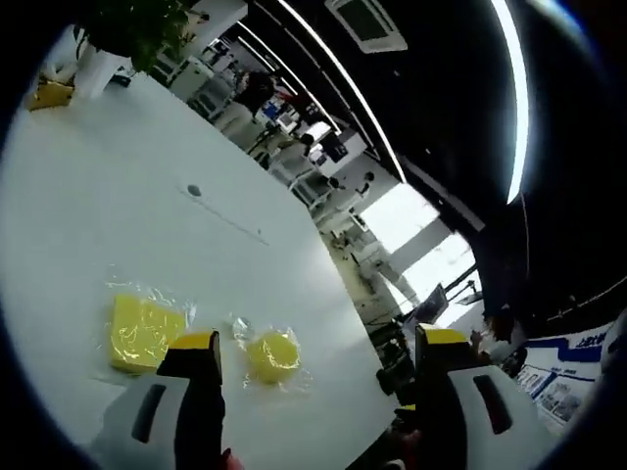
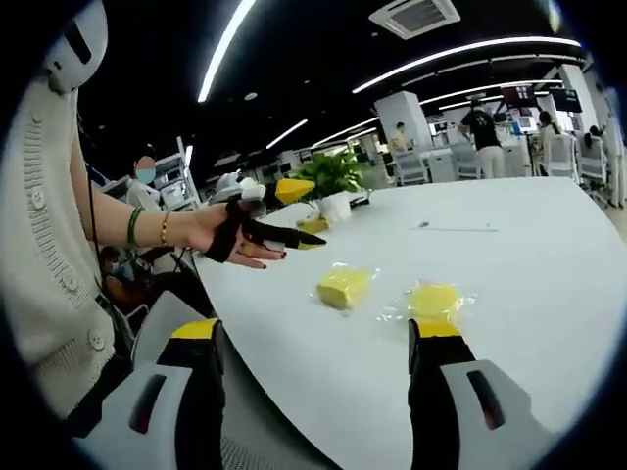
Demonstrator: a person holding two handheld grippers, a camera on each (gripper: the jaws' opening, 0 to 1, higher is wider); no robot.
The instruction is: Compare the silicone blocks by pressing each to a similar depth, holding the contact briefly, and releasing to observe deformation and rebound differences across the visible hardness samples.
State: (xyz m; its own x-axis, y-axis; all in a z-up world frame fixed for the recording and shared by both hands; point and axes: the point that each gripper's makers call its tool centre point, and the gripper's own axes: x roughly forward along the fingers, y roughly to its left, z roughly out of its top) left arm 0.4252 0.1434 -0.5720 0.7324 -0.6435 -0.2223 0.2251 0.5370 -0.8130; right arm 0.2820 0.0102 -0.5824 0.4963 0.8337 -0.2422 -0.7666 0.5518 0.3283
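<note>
Two yellow silicone samples lie in clear wrappers on a white table [image 2: 549,274] in an open-plan office. In the right gripper view, the rectangular block [image 2: 343,287] sits left of the round block [image 2: 435,299], well apart. The right gripper [image 2: 313,343] hangs near them, jaws wide and empty. The left gripper [image 1: 318,352], seen in its own view, is likewise spread wide above the table edge. A person's hand [image 2: 230,235] reaches over the far-left side by a potted plant [image 2: 333,181].
</note>
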